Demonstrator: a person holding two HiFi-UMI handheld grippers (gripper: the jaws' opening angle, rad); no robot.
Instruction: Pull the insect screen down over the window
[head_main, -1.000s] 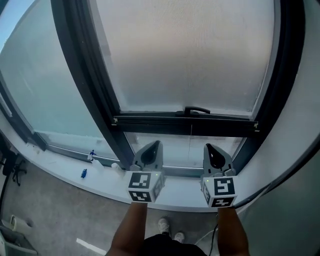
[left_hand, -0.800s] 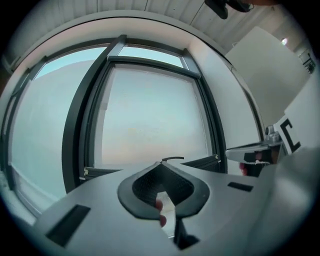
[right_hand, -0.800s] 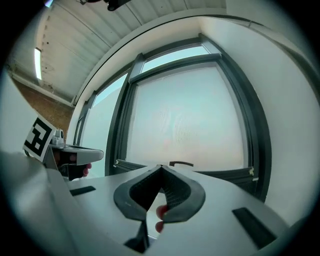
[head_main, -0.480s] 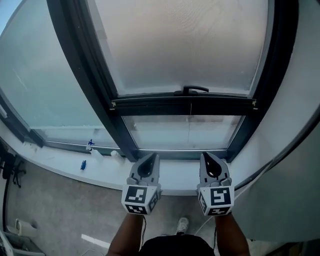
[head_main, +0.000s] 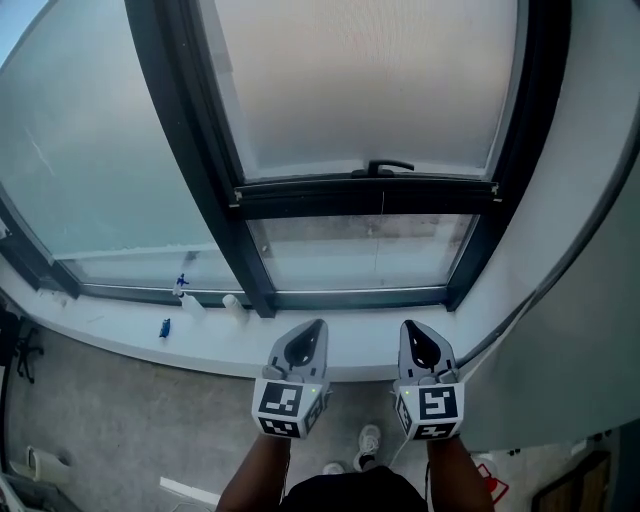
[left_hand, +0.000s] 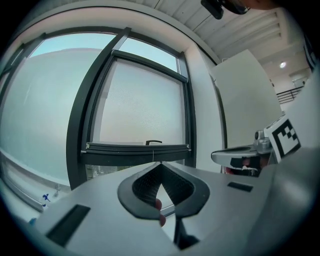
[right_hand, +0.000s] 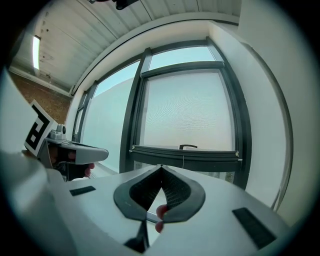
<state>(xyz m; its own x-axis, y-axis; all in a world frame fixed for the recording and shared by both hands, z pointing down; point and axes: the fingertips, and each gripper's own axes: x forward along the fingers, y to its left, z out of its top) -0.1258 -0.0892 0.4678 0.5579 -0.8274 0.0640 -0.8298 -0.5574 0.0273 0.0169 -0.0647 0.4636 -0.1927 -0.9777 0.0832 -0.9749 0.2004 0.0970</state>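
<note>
The insect screen (head_main: 370, 90) covers most of the dark-framed window. Its dark bottom bar (head_main: 370, 197), with a small black handle (head_main: 378, 166), hangs a short way above the lower frame, leaving a strip of clear glass (head_main: 360, 255) beneath. My left gripper (head_main: 319, 324) and right gripper (head_main: 406, 327) sit side by side over the sill's near edge, well short of the bar and pointing level at the window. Both are shut with nothing between their tips. In the left gripper view the shut left gripper (left_hand: 161, 163) lines up below the bar (left_hand: 135, 150). The right gripper (right_hand: 161, 166) likewise sits below the bar (right_hand: 185, 156).
A white sill (head_main: 120, 335) runs under the window, with small blue items (head_main: 165, 327) and a small white item (head_main: 232, 301) on it at the left. A white wall (head_main: 580, 250) and a dark cable (head_main: 510, 320) are at the right. Grey floor and the person's shoes (head_main: 368, 440) lie below.
Both grippers have drawn back from the window and sunk, from over the sill to its near edge. The screen's bar has stayed where it was on the window.
</note>
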